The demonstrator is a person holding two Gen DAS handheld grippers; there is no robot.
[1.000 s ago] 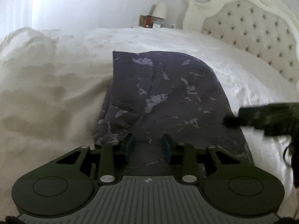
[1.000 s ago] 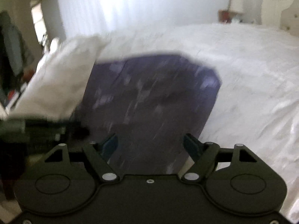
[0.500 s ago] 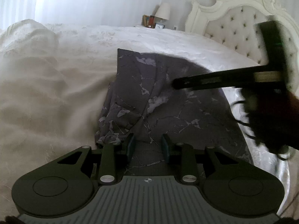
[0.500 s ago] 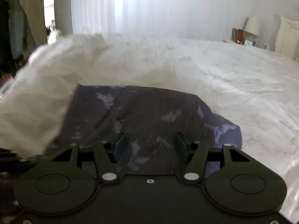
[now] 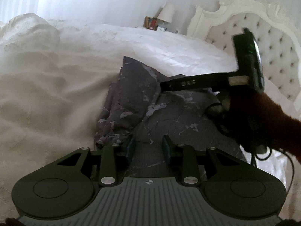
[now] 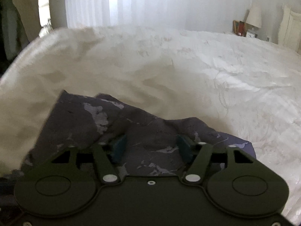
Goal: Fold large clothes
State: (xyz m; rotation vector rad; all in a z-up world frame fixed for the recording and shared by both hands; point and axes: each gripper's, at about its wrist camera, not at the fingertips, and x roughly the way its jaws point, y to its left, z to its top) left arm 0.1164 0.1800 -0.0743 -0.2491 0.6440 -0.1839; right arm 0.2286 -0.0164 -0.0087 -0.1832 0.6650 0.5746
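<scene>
My left hand-held gripper (image 5: 148,146) sits low over the near edge of the dark marbled garment (image 5: 169,116), jaws parted a moderate way, nothing between them; same spot and same gap as half a second ago. My right hand-held gripper (image 6: 150,148) has pushed further in: jaws wide apart, cloth bunched up between and ahead of the blue pads (image 6: 118,146), though I cannot tell whether it has any hold on it. In the left view that gripper (image 5: 188,83) reaches in from the right across the garment's far half. A second ago the garment lay flat; now its far edge is rumpled and lifted into a ridge (image 6: 143,120) just beyond my right jaws. The garment lies on the white bed (image 5: 56,86), tufted headboard (image 5: 267,43) and a lamp (image 5: 166,13) beyond.
</scene>
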